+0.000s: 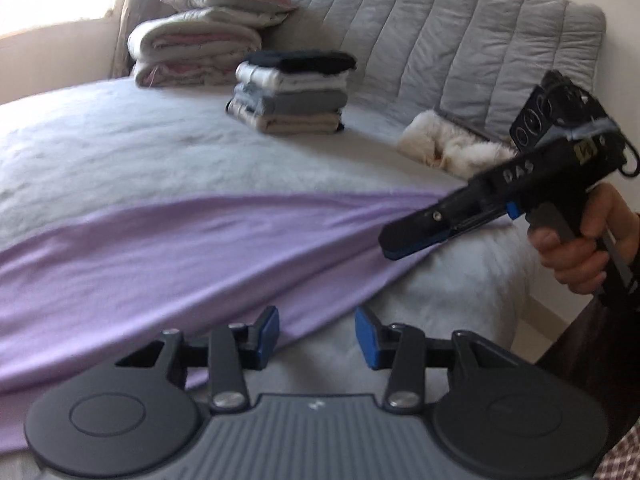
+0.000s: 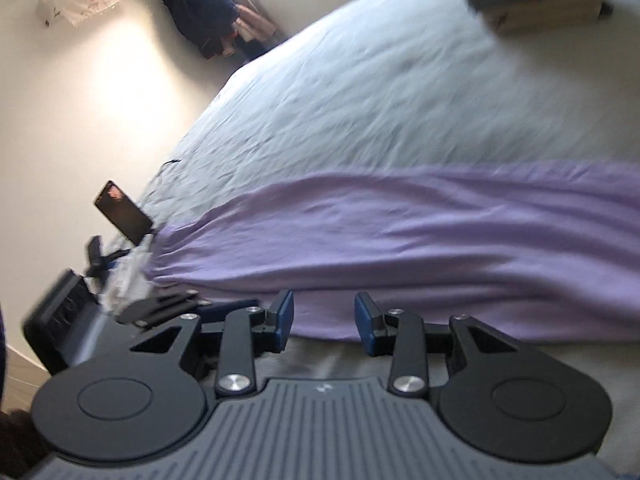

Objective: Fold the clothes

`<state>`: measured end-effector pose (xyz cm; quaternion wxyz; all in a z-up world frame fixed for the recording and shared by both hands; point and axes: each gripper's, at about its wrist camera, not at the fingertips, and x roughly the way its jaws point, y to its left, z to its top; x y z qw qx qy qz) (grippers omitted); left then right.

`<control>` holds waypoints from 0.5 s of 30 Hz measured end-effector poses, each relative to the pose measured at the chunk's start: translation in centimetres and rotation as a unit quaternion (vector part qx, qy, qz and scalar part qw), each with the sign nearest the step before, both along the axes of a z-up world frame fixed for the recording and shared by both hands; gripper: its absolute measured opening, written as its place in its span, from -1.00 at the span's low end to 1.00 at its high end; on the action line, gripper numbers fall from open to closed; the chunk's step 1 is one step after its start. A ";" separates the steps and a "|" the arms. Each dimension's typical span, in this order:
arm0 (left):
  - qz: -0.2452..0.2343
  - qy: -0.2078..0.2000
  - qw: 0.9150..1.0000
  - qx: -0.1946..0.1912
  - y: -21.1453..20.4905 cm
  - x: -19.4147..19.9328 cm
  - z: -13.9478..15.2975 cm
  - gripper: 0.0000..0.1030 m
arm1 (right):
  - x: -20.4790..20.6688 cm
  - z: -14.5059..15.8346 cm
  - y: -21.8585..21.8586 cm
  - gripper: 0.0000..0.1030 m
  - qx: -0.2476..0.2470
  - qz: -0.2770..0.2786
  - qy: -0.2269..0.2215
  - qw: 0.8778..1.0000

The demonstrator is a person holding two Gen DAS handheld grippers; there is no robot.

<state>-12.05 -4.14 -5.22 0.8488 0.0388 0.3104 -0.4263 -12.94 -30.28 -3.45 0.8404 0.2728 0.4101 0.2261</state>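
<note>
A lilac garment (image 1: pixel 180 256) lies stretched in a long band across the pale bed sheet (image 1: pixel 120 140). My left gripper (image 1: pixel 318 336) hovers over its near edge, open, with nothing between the blue pads. My right gripper (image 1: pixel 394 246), held by a hand, points down at the garment's right end; from the side its jaws cannot be read. In the right wrist view the right gripper (image 2: pixel 325 320) is open and empty just above the garment's (image 2: pixel 400 240) near edge. The left gripper (image 2: pixel 236 305) shows blurred at the cloth's left end.
A stack of folded clothes (image 1: pixel 292 92) sits by the grey padded headboard (image 1: pixel 440 40), with folded quilts and a pillow (image 1: pixel 196 48) behind. A fluffy cream item (image 1: pixel 448 148) lies at the right. A dark bundle (image 2: pixel 200 12) hangs by the window wall.
</note>
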 end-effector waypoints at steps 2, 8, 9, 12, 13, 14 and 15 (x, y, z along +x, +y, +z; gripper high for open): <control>-0.001 0.010 1.000 -0.011 0.6 0.1 -0.4 -0.19 | 0.7 -0.9 0.8 -0.26 0.026 0.001 0.020 0.999; -0.015 0.016 1.000 -0.022 1.2 -0.5 -1.0 -0.18 | 3.0 -2.7 2.6 -0.26 0.109 -0.001 0.064 0.992; -0.017 0.014 1.000 -0.022 1.2 -0.6 -1.1 -0.18 | 3.4 -2.9 2.9 -0.26 0.119 0.000 0.068 0.991; -0.020 0.005 0.999 -0.024 1.2 -1.1 -1.5 -0.16 | 4.2 -3.3 3.9 -0.26 0.132 0.005 0.071 0.989; -0.021 0.004 0.999 -0.026 1.2 -1.2 -1.6 -0.15 | 4.4 -3.3 4.3 -0.26 0.132 0.009 0.067 0.989; -0.021 0.003 0.999 -0.028 1.3 -1.3 -1.6 -0.15 | 4.6 -3.3 4.8 -0.26 0.131 0.013 0.062 0.989; -0.022 0.004 0.999 -0.030 1.4 -1.3 -1.7 -0.15 | 4.7 -3.3 5.2 -0.25 0.130 0.017 0.056 0.990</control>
